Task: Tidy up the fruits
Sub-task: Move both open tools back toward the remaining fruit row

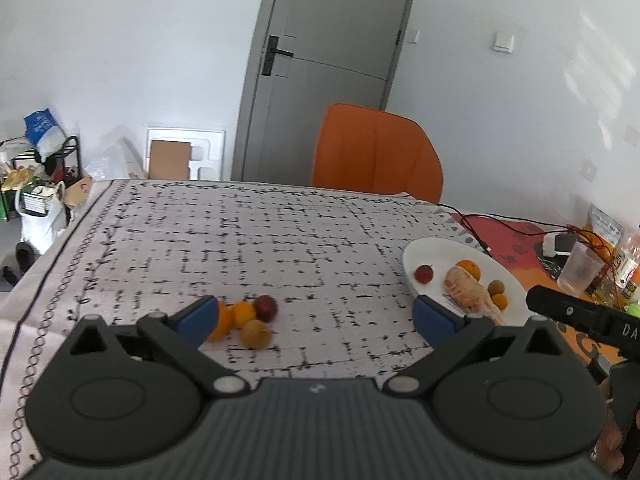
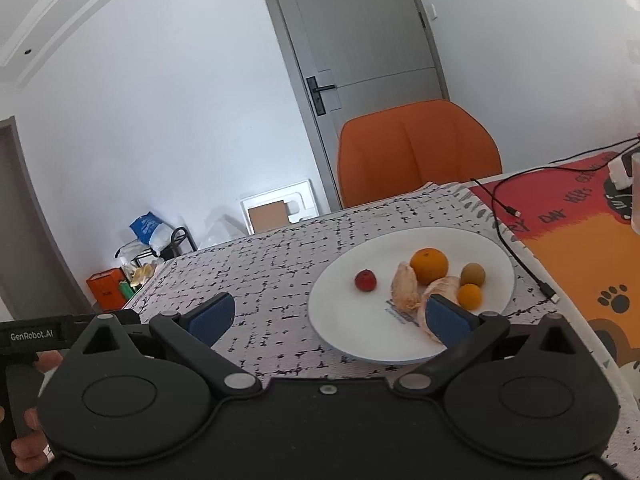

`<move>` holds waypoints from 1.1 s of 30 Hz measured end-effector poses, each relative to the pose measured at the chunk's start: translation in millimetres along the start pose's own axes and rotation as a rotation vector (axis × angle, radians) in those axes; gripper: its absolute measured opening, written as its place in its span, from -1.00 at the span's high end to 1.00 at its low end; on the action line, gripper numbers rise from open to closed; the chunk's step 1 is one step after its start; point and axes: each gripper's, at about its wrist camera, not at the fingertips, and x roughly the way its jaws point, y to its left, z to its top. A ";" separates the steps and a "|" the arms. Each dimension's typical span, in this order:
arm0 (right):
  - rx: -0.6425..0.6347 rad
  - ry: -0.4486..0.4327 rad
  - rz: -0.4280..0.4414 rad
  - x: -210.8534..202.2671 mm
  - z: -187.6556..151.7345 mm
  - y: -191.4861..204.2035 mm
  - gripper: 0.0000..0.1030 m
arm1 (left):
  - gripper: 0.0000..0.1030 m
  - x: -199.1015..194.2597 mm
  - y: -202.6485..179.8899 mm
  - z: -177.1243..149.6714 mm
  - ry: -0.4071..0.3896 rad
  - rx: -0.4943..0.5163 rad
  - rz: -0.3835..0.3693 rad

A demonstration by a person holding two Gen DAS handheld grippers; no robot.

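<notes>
Both the left hand-held gripper (image 1: 316, 316) and the right hand-held gripper (image 2: 328, 316) are held with fingers wide apart, nothing gripped. Nearest, a loose cluster of small orange, red and yellow-brown fruits (image 1: 246, 322) is left lying on the patterned cloth-covered worktop (image 1: 280, 240). Beyond, the round white plate (image 2: 344, 320) is seen already carrying a round orange (image 2: 429, 266), peeled segments and small fruits; the task is judged roughly half done.

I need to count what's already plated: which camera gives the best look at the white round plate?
The right wrist view: the white round plate sits near centre with almost its whole rim visible, only the right gripper's fingers overlapping its near edge. The left wrist view shows it off to the right, foreshortened and partly hidden.
</notes>
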 end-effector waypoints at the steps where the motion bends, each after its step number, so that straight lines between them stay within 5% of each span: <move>1: 0.000 -0.001 0.003 -0.3 0.2 2.1 -1.00 | -0.98 -2.1 2.5 -0.6 0.001 -0.003 0.004; 33: -0.053 0.109 0.128 23.5 -9.2 56.1 -1.00 | -1.00 -34.6 62.2 -11.4 -0.033 -0.073 0.063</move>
